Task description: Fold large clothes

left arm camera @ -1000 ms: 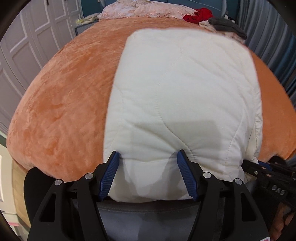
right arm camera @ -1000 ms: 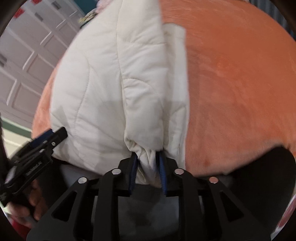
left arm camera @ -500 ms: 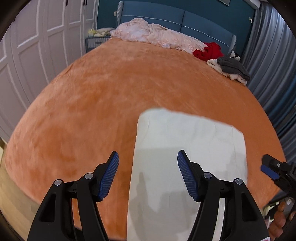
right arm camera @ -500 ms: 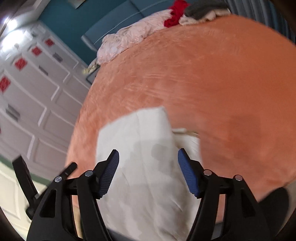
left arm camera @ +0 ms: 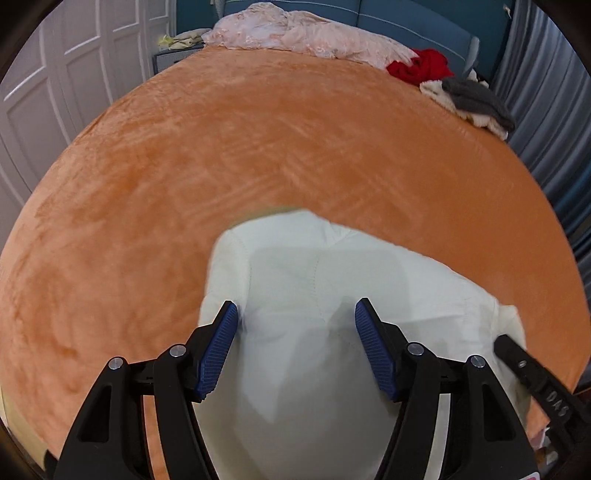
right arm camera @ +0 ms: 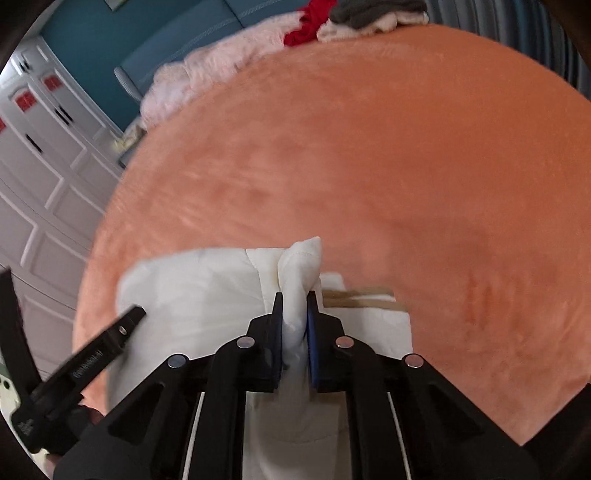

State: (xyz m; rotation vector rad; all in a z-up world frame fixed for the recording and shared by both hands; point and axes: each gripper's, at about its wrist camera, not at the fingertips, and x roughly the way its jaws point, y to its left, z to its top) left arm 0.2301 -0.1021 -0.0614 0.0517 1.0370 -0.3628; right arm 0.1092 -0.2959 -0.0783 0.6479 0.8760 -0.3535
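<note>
A cream quilted garment (left arm camera: 325,295) lies folded on the orange bed cover (left arm camera: 258,147) near its front edge. My left gripper (left arm camera: 295,325) is open, its blue pads wide apart above the garment, holding nothing. In the right wrist view the same garment (right arm camera: 199,288) shows, and my right gripper (right arm camera: 294,314) is shut on a bunched fold of it, lifted into a small peak. The right gripper's finger shows at the lower right of the left wrist view, and the left gripper's at the lower left of the right wrist view.
A pink blanket (left arm camera: 303,33), a red cloth (left arm camera: 421,66) and grey and cream clothes (left arm camera: 472,99) lie at the bed's far end by a blue headboard. White cupboard doors (left arm camera: 55,92) stand on the left, grey curtains (left arm camera: 546,110) on the right.
The garment now lies shorter on the bed than a second ago. My right gripper let go, opened, then shut again on a fold. My left gripper stayed open.
</note>
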